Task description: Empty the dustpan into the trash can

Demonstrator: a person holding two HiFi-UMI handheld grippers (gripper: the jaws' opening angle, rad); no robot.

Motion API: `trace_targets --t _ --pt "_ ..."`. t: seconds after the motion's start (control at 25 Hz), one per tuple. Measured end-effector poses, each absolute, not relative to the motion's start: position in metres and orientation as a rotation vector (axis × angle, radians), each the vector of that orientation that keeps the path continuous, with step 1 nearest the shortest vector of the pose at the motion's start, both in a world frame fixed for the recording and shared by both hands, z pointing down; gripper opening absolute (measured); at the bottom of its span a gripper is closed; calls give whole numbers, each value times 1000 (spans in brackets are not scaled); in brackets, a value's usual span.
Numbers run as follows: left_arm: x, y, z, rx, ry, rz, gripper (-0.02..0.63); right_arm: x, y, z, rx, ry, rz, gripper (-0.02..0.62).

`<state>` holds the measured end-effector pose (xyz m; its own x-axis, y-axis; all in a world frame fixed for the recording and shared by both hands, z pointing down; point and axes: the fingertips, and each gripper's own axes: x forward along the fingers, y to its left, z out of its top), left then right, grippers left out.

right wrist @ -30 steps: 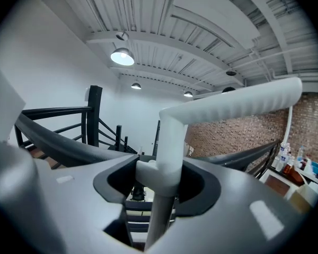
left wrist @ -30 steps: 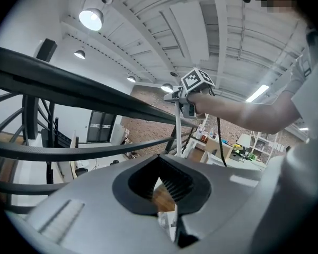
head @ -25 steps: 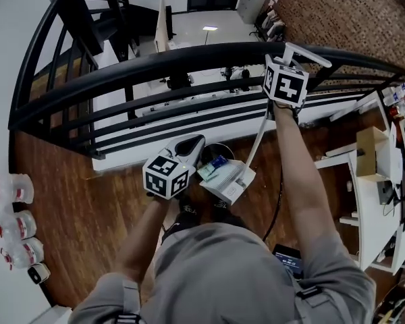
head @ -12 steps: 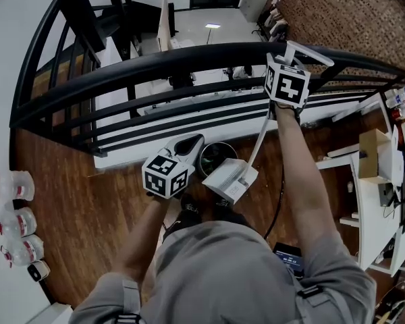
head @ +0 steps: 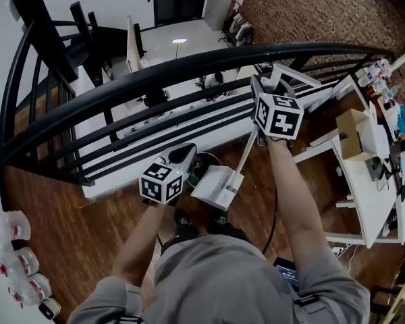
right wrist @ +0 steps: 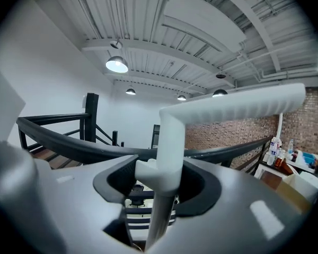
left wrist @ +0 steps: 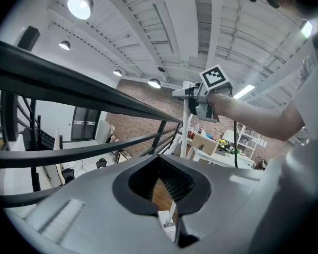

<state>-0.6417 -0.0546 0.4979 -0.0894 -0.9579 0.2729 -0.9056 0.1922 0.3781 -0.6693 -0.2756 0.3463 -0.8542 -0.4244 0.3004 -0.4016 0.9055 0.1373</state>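
White plastic dustpan low in the middle of the head view, tilted, hanging above a brown wooden floor. Just behind its upper left edge, a dark round trash can, mostly hidden; touching the pan or not, impossible to tell.

Long white handle slanting up from the pan to the right gripper, raised high beside the curved black railing. In the right gripper view, jaws fairly wide but closed firmly around that handle, just under its bent top grip.

Left gripper much lower, next to the left side of the trash can, aimed toward the railing. In the left gripper view, jaws only slightly parted, with nothing held between them. Through the narrow gap, a strip of floor and a small piece of the dustpan.

Off to the right, a white table with a cardboard box on it. At the lower left edge, several clear bottles.
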Motion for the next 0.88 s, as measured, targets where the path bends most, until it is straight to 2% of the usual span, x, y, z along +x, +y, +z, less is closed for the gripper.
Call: trace_targets --t 0.36,0.68,0.88 --pt "-560 -113 485 1861 -1935 -32 -26 -548 -295 331 583 -2854 19 193" --pt "-455 -169 473 1954 -1878 20 -27 -419 -291 330 398 -2959 98 190" --pt "-401 -186 468 1987 -1855 46 -27 -345 -307 315 470 -3006 107 189"
